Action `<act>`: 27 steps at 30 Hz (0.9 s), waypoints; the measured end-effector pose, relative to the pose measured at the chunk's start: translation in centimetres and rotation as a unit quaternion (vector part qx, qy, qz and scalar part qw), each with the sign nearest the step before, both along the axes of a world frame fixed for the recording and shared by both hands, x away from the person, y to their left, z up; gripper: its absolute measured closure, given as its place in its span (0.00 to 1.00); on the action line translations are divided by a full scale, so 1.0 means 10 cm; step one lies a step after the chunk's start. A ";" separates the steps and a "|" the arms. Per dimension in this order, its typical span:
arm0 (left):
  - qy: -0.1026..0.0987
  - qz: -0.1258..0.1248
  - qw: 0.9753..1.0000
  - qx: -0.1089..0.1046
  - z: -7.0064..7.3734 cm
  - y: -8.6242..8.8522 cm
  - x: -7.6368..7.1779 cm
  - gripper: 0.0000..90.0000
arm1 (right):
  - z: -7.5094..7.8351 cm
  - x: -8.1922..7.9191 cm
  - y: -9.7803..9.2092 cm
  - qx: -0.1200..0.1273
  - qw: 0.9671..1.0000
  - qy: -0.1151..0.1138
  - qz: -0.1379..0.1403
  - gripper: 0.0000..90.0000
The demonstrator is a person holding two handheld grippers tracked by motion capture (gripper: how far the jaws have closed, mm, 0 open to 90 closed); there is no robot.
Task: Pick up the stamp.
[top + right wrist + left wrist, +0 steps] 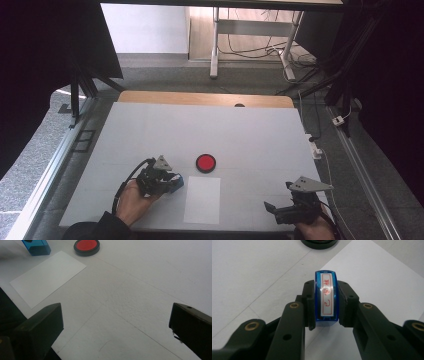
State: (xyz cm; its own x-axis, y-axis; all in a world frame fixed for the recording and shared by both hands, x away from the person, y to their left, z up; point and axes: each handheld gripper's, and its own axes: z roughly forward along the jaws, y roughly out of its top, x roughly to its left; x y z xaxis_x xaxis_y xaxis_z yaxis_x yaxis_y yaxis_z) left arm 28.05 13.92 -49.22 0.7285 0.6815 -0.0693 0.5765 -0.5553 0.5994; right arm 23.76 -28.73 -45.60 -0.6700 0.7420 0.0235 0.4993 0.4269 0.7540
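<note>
A: Where is the stamp [325, 299]?

B: In the left gripper [169, 183]. Its two black jaws are closed against the stamp's blue sides, one on each flank, and in the left gripper view the white label with red characters faces the camera.

A: Is it on the paper [202, 199]?

B: It sits at the paper's left edge, near the top corner. In the high view the blue body shows just left of the sheet. Whether its base touches the surface or hangs just above it, I cannot tell.

A: And the ink pad [205, 163]?

B: Round, black rim, red centre, lying open on the surface just beyond the paper's far edge. It is close to the stamp but apart from it, up and to the right of the left gripper.

A: What about the right gripper [272, 209]?

B: It is near the front right of the surface, well apart from the paper and the pad. Its jaws stand wide apart with nothing between them; the right gripper view looks across bare white surface between them, with the paper, the stamp and the pad far off at the top left.

A: The hands?

B: Each one grasps its gripper from behind, coming in from the near edge.
</note>
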 end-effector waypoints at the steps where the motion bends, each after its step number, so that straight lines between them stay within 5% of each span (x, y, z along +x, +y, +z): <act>1: -0.001 -0.004 1.000 0.001 0.01 0.01 0.00 0.79 | 0.00 0.00 0.00 0.000 1.000 0.000 0.000 0.00; 11: 0.000 -0.018 0.999 -0.033 0.12 0.09 0.00 0.79 | 0.00 0.00 0.00 0.000 1.000 -0.001 0.001 0.00; 27: -0.036 -0.032 0.997 -0.065 0.35 0.13 -0.07 0.79 | 0.00 0.00 0.00 -0.002 1.000 0.002 0.003 0.00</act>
State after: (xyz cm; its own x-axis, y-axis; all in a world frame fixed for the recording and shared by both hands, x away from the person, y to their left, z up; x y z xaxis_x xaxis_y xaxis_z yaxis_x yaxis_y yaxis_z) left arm 27.34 15.24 -45.76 0.7771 0.6215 -0.0995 0.4946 -0.5053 0.7071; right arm 23.81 -28.69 -45.60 -0.6739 0.7385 0.0233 0.5000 0.4326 0.7502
